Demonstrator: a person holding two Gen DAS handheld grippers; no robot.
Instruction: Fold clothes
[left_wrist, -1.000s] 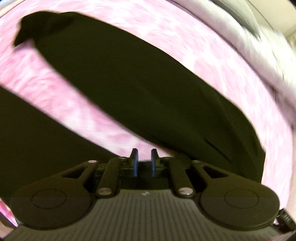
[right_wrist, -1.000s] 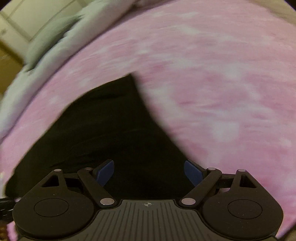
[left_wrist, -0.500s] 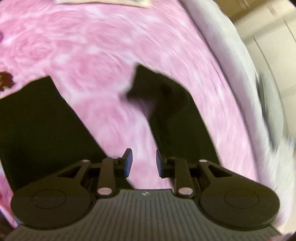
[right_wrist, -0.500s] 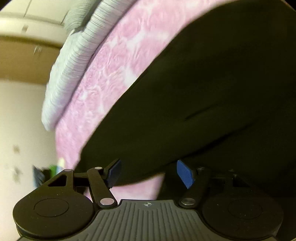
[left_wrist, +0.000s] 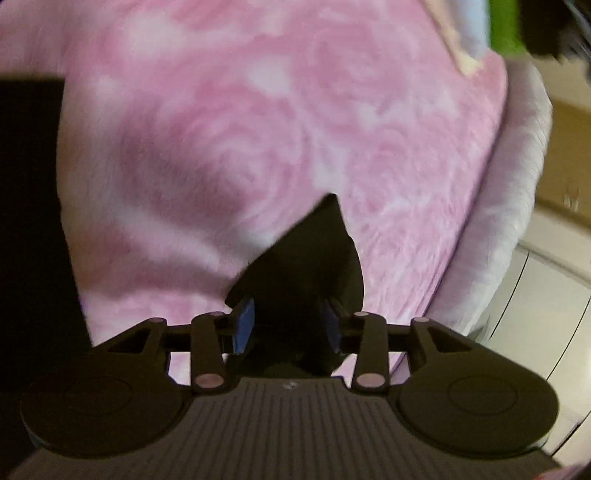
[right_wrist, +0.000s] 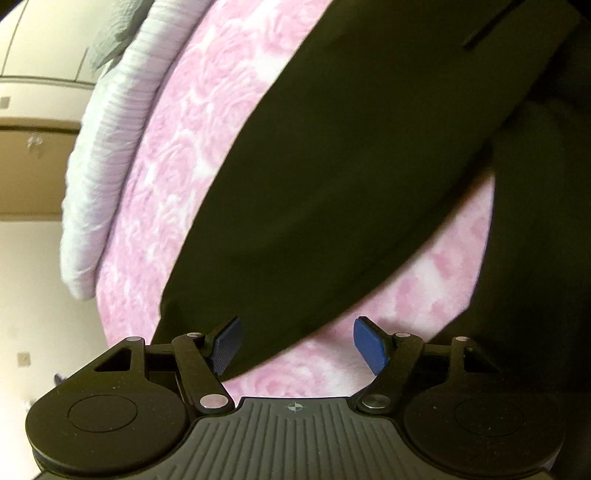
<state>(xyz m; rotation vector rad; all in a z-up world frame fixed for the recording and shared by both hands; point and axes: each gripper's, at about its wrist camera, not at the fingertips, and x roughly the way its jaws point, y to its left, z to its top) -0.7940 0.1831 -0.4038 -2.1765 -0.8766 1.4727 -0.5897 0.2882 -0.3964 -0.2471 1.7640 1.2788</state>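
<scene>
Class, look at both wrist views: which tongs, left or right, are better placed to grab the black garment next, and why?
Probably left: the left tongs are opening with a corner of the black garment between them. The right tongs frame mostly pink blanket.

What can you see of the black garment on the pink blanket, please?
The black garment is plain, dark, matte cloth lying flat on the pink rose-patterned blanket. One long part runs diagonally, with a thin slit-like line near its far end. A pointed corner lies between the opening left claw pads; a hem lies between the open right claw pads.
</scene>
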